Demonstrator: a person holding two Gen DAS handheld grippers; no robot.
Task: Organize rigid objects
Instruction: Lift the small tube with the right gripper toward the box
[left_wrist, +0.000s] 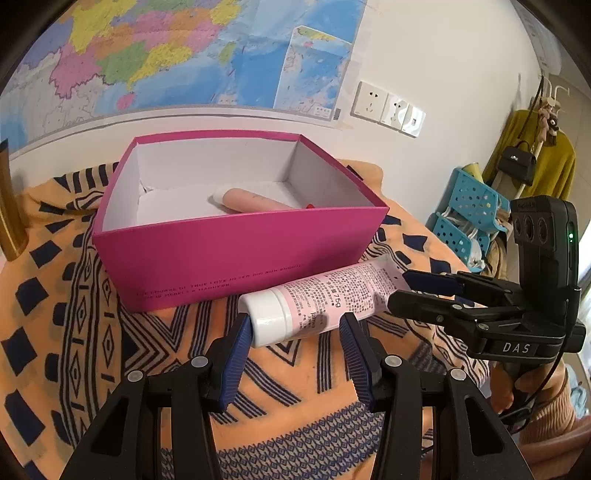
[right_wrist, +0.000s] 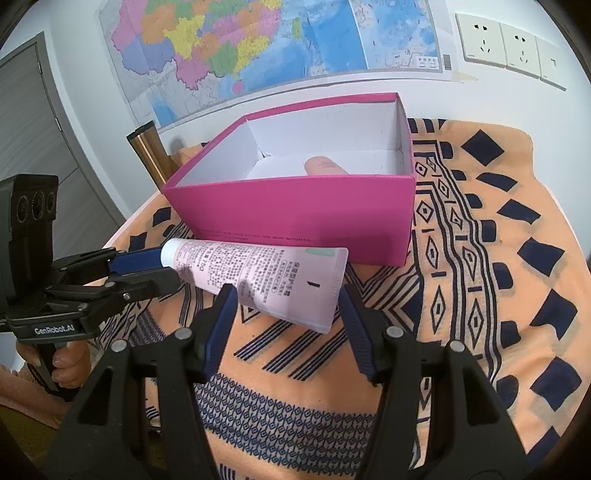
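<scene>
A pale pink tube (left_wrist: 325, 291) with a white cap lies crosswise just in front of the open magenta box (left_wrist: 236, 254). My left gripper (left_wrist: 293, 328) is shut on its cap end, one pad on the cap and the other on the body. From the right wrist, my right gripper (right_wrist: 286, 302) is shut across the flat crimped end of the tube (right_wrist: 266, 269). The left gripper (right_wrist: 168, 269) shows at the cap, and the right gripper (left_wrist: 400, 288) at the crimp. Inside the box (right_wrist: 295, 210) rests a peach tube (left_wrist: 251, 201) beside a small red thing (left_wrist: 310, 205).
An orange cloth (right_wrist: 480, 258) with dark blue patterns covers the table. A gold cylinder (right_wrist: 151, 151) stands behind the box on the left. Blue perforated baskets (left_wrist: 465, 206) and hanging clothes (left_wrist: 532, 162) are off to the right. A map and sockets (right_wrist: 498, 40) are on the wall.
</scene>
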